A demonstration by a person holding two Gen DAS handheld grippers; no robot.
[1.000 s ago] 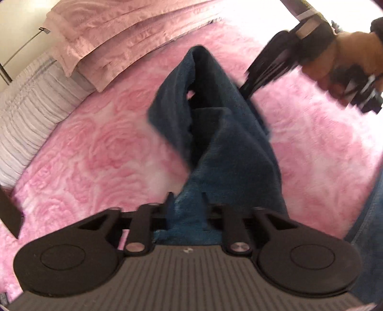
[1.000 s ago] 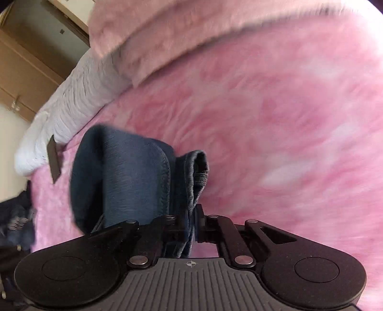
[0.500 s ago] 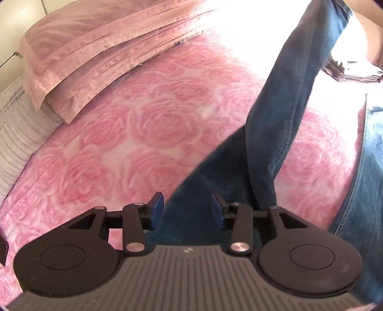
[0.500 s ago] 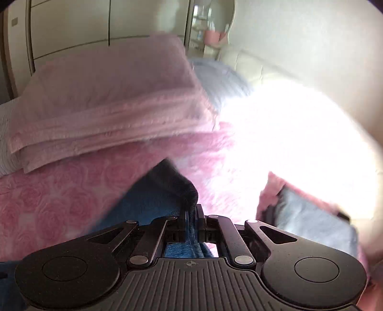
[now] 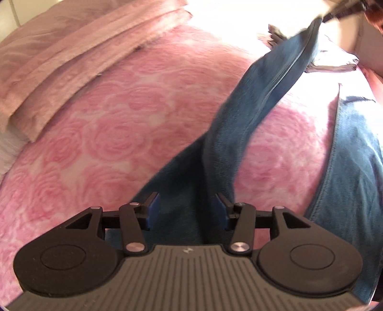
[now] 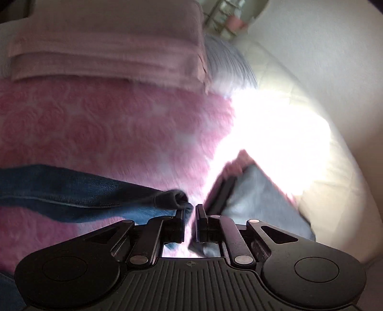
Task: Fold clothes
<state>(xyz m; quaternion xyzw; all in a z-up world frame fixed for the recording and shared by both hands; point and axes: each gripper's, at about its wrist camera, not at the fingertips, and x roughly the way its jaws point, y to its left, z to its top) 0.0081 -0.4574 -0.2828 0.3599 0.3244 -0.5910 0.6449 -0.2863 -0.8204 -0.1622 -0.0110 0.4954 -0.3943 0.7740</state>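
Observation:
Dark blue jeans (image 5: 239, 134) lie on the pink rose bedspread (image 5: 107, 134). One leg is stretched up and away to the top right. My left gripper (image 5: 186, 203) hangs over the near end of the jeans, its jaws opening; denim lies between the blue pads (image 5: 153, 210) but they do not press on it. At the top right my right gripper (image 5: 340, 12) holds up the far end of the leg. In the right wrist view the hem (image 6: 177, 201) sits at the tips of my right gripper (image 6: 190, 210), whose jaws stand only a slit apart.
A folded pink blanket (image 5: 71, 47) lies at the back of the bed. A stack of folded clothes (image 6: 258, 196) sits near the sunlit right side. More blue denim (image 5: 354, 167) runs along the right edge of the left wrist view. A pale wall (image 6: 311, 59) stands behind.
My left jaws have parted and let go of the denim. The right gripper has swung up and to the right with the hem, pulling the leg out long across the bed.

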